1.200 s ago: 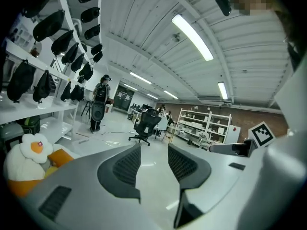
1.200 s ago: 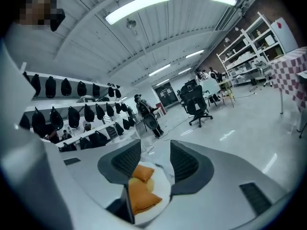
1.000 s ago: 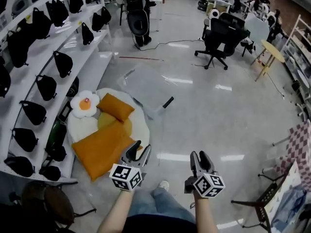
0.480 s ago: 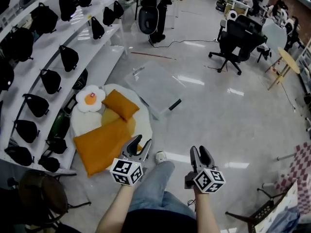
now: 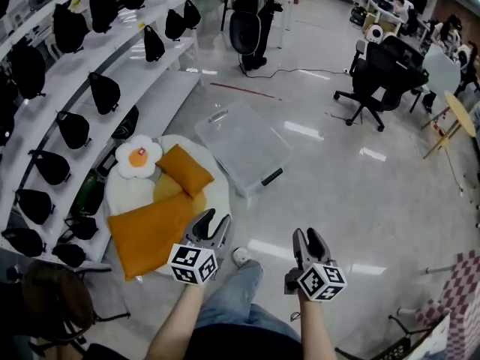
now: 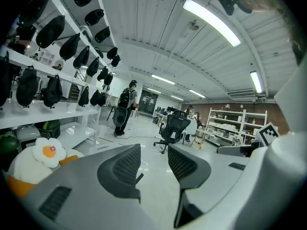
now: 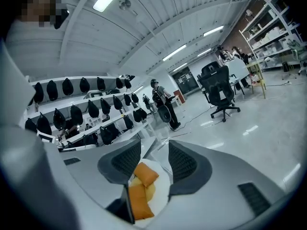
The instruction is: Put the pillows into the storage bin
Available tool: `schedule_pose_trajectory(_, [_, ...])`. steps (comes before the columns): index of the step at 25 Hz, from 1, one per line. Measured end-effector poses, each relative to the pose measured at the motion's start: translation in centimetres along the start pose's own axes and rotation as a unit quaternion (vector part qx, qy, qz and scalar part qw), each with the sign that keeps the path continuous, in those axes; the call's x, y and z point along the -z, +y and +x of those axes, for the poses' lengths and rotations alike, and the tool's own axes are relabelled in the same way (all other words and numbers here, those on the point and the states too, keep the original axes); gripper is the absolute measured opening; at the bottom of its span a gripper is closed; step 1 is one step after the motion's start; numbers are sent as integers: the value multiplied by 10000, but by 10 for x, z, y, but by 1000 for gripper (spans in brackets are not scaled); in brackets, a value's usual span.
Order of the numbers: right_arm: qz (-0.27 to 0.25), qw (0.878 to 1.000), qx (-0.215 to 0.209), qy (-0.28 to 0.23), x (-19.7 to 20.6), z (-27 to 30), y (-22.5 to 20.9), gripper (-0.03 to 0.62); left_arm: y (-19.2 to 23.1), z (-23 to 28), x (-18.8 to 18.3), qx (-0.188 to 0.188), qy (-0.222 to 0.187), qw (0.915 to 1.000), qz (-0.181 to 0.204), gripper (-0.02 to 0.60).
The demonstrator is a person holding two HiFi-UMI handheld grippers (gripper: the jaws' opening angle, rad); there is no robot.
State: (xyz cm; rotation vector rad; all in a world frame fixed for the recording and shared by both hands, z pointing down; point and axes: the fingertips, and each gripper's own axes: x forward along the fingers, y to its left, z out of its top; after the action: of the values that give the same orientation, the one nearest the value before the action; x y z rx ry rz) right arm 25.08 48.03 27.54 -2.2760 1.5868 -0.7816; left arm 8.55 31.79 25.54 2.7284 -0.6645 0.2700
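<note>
Several pillows lie on the floor by the shelves: a large orange pillow (image 5: 148, 229), a small orange pillow (image 5: 185, 169), a flower-shaped egg pillow (image 5: 139, 157) and a round white pillow (image 5: 122, 191) under them. A clear storage bin (image 5: 244, 145) sits on the floor just right of the pile. My left gripper (image 5: 214, 220) hangs open over the big pillow's right edge. My right gripper (image 5: 307, 235) is open too, above bare floor. In the right gripper view the orange pillows (image 7: 144, 175) show far off between the empty jaws. The egg pillow (image 6: 46, 152) shows left of the left gripper (image 6: 153, 163).
White shelves with black bags (image 5: 73, 128) run along the left. A person with a backpack (image 5: 251, 17) stands at the back, and an office chair (image 5: 379, 70) is at the right. A dark chair (image 5: 52, 306) stands at lower left. My shoe (image 5: 240, 257) is near the pile.
The view has moved forward, so the pillows and bin sit closer and more central. My leg has stepped ahead. Both grippers keep the same pose and opening.
</note>
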Motion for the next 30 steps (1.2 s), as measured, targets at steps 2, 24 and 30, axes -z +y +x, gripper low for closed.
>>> schedule_pose_trajectory(2, [-4, 10000, -70, 39, -14, 18, -7, 179, 4, 18, -10, -91, -20, 10000, -4, 172])
schedule_pose_trajectory(24, [-533, 9853, -1440, 751, -69, 223, 38, 179, 114, 112, -70, -1194, -235, 9924, -161, 172])
schedule_pose_trajectory(30, [-849, 9709, -1979, 1045, -68, 282, 87, 178, 158, 106, -85, -1622, -476, 9851, -300, 172])
